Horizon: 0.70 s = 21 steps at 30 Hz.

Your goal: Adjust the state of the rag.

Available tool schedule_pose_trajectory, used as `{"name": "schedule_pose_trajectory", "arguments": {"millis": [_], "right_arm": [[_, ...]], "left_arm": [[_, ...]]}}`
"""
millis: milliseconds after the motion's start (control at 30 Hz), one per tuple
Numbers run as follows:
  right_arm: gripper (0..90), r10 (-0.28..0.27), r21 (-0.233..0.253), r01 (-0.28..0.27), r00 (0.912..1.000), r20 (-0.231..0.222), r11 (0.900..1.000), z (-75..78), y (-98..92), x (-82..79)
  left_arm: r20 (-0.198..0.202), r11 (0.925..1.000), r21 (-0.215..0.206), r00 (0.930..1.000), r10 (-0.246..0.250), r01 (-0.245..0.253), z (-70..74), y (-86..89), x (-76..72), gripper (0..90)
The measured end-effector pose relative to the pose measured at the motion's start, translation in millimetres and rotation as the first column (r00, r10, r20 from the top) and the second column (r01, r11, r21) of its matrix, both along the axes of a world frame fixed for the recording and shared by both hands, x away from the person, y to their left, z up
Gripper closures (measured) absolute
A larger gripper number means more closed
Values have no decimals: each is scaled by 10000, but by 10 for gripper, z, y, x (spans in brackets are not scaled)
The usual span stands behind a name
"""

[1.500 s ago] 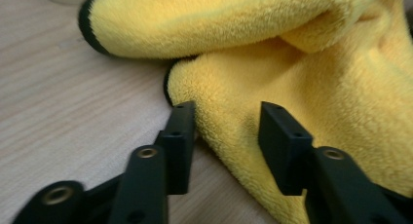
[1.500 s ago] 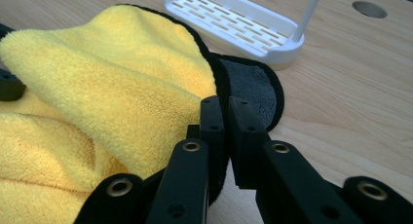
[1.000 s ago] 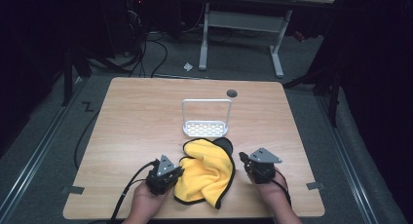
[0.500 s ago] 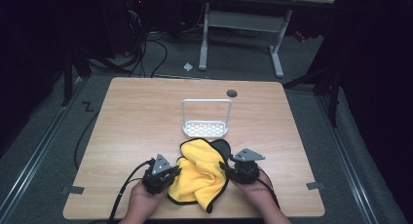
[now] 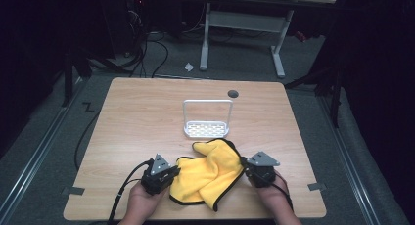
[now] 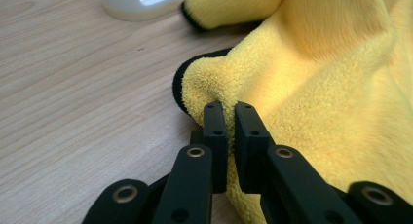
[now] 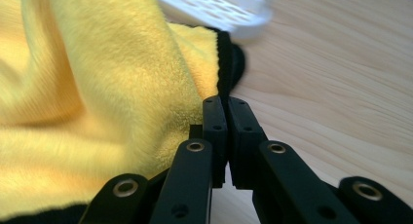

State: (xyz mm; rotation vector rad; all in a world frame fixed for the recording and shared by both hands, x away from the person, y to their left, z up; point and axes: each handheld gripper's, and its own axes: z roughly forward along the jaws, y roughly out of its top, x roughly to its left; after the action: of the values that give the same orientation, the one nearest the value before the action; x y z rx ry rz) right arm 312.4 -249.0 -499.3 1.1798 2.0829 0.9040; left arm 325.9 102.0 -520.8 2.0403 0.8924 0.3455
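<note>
A yellow cloth (image 5: 213, 173) with black trim lies crumpled near the table's front edge. My left gripper (image 5: 172, 172) sits at the cloth's left side. In the left gripper view, its jaws (image 6: 229, 112) are shut on a fold of the yellow cloth (image 6: 316, 87) by a black-trimmed corner. My right gripper (image 5: 244, 167) is at the cloth's right side. In the right gripper view, its jaws (image 7: 226, 104) are shut on the black-trimmed edge of the cloth (image 7: 97, 87). A hand holds each gripper at the bottom of the high view.
A small white rack (image 5: 206, 129) with a perforated base and a wire loop stands just beyond the cloth, mid-table. A dark round hole (image 5: 233, 94) sits near the far edge. Bare wooden table (image 5: 137, 122) stretches to the left and right. Cables trail off the front left.
The right gripper moved left in to the cloth's edge, then drew back to the right with it. The cloth now lies a little wider. The left gripper barely moved.
</note>
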Motion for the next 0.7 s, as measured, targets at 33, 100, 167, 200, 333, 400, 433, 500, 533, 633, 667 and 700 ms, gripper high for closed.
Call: {"name": "schedule_pose_trajectory", "arguments": {"millis": [33, 100, 167, 200, 333, 400, 433, 500, 533, 633, 667, 700], "right_arm": [[880, -274, -43, 274, 9996, -60, 9996, 0, -85, -16], [880, -505, -137, 503, 9987, -110, 9986, -12, -160, -38], [876, -981, -635, 954, 9943, -420, 9934, -80, -332, -91], [871, -1014, -523, 981, 9929, -630, 9938, -102, -372, -97], [731, -669, 81, 676, 9950, -748, 9977, -115, -358, -107], [667, -474, 291, 491, 9973, -554, 9984, -92, -323, -104], [660, -465, 374, 484, 9977, -486, 9981, -80, -307, -109], [660, -447, 519, 460, 9987, -256, 9976, -52, -302, -119], [660, -447, 519, 460, 9987, -256, 9976, -52, -302, -119], [712, -558, 772, 546, 9984, 129, 9955, 14, -332, -131], [740, -573, 765, 553, 9981, 237, 9955, 23, -339, -128], [786, -592, 778, 567, 9978, 301, 9954, 34, -342, -123]], "left_arm": [[-32, 10000, -48, 10000, -17, 17, 2, 8, 3, 847], [-49, 10000, -69, 10000, -24, 23, 3, 11, 6, 848], [-54, 9999, -148, 10000, -22, 21, 1, 12, 15, 847], [-14, 9999, -123, 10000, -12, 12, 3, 12, 25, 846], [42, 9977, 4, 9977, 684, -684, -34, 94, 205, 815], [-146, 9956, -70, 9955, 935, -936, -46, 131, 255, 703], [-290, 9930, -175, 9928, 1161, -1166, -40, 168, 283, 648], [-19, 9881, -396, 9889, 1488, -1488, 45, 225, 246, 622], [109, 9876, -587, 9892, 1462, -1453, 109, 238, 200, 622], [-48, 9901, -1253, 9980, 637, -638, 243, 153, 14, 664], [-234, 9907, -1317, 9993, 303, -331, 239, 95, -31, 687], [-886, 9926, -1029, 9933, -741, 649, 161, -133, -151, 725]]}}
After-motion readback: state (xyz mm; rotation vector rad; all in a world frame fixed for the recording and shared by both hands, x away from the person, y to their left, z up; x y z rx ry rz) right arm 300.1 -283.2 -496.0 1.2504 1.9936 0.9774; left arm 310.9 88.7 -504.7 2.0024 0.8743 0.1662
